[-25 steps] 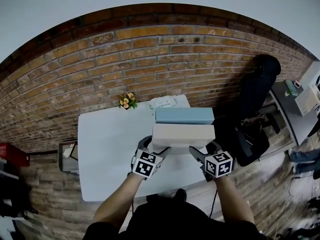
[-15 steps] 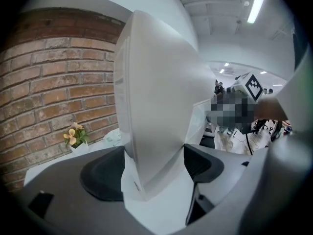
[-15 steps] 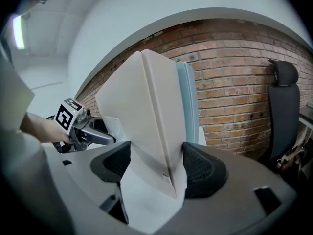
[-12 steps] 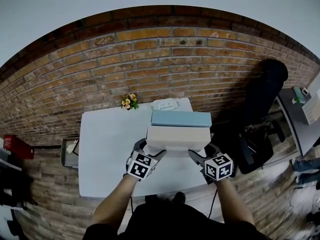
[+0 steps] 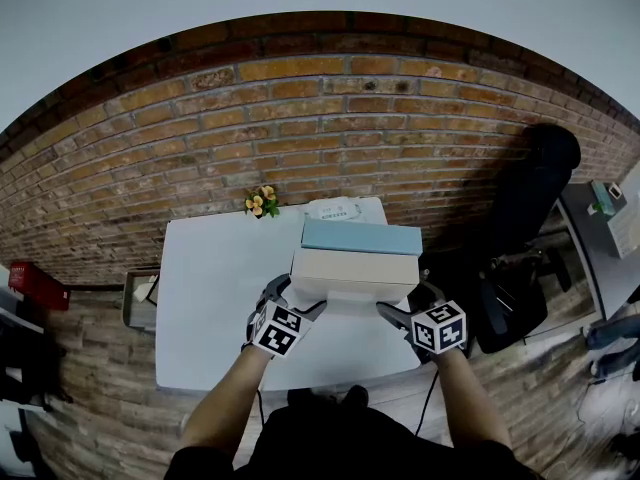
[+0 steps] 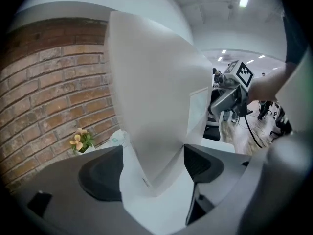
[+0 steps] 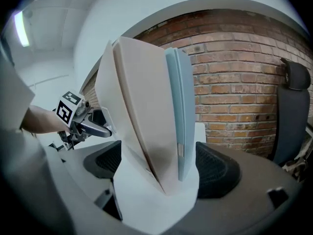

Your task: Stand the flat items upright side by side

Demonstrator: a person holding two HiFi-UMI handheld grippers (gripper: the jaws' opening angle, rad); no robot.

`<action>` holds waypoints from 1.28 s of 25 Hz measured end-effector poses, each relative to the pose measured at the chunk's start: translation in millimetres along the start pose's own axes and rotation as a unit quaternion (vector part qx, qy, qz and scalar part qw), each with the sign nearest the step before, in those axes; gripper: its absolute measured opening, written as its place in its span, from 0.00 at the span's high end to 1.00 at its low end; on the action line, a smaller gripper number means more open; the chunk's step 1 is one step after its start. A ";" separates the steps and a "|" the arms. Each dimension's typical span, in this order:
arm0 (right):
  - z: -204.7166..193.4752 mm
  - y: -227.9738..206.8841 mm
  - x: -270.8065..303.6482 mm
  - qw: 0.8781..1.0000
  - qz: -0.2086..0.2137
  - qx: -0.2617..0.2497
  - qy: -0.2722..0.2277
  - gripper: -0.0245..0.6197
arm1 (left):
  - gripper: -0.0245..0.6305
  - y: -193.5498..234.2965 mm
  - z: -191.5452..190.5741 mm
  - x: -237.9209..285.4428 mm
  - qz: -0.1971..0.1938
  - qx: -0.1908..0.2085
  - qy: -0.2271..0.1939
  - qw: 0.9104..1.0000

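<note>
Now left gripper point(image 5: 303, 303) jaws clamp cream box point(image 5: 355, 268); right gripper point(image 5: 405, 303) jaws, just opening, loosely straddle it plus blue box point(image 5: 362, 236).

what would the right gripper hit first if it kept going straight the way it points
likely the near end of the beige book: it and the blue book stand between the jaws of the right gripper, which have just been opening
</note>
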State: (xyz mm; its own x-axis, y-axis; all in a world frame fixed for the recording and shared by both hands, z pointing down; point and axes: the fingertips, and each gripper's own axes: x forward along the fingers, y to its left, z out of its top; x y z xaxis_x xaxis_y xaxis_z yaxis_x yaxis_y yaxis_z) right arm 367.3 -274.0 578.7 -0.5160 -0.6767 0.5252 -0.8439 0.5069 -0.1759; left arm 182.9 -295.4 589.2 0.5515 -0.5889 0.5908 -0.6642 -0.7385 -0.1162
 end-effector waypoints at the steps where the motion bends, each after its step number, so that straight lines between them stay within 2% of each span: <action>1: 3.3 -1.2 -0.4 1.000 0.000 -0.006 -0.002 0.24 | 0.36 1.6 -0.7 -0.9 0.003 0.001 0.001 1.000; 5: 10.7 -3.4 -0.3 0.999 0.002 -0.039 -0.002 0.23 | 0.36 5.5 -0.1 -2.5 0.016 0.027 0.006 0.999; 8: 11.7 -3.5 1.3 0.999 0.016 -0.049 0.003 0.20 | 0.36 4.9 1.5 0.6 0.008 0.053 0.013 0.998; 14: 16.9 6.6 6.9 0.995 0.054 -0.085 0.007 0.19 | 0.27 11.0 3.3 5.1 -0.012 0.062 0.027 0.998; 21: 24.5 10.7 13.8 0.996 0.055 -0.074 0.000 0.20 | 0.25 9.3 9.0 8.9 -0.021 0.085 0.018 0.996; 27: 29.1 16.2 21.6 0.995 0.060 -0.074 0.000 0.20 | 0.25 8.3 8.4 10.3 -0.026 0.072 0.007 0.997; 32: 26.1 13.8 21.4 0.995 0.069 -0.071 0.005 0.20 | 0.25 8.1 8.6 11.7 -0.042 0.079 0.006 0.996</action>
State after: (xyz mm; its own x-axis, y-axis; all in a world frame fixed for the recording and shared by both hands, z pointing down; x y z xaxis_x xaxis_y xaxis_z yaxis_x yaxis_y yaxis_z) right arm 340.8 -295.4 565.8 -0.6230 -0.5911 0.5122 -0.7356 0.6655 -0.1267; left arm 188.3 -311.0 588.4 0.5943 -0.5202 0.6134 -0.5278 -0.8277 -0.1906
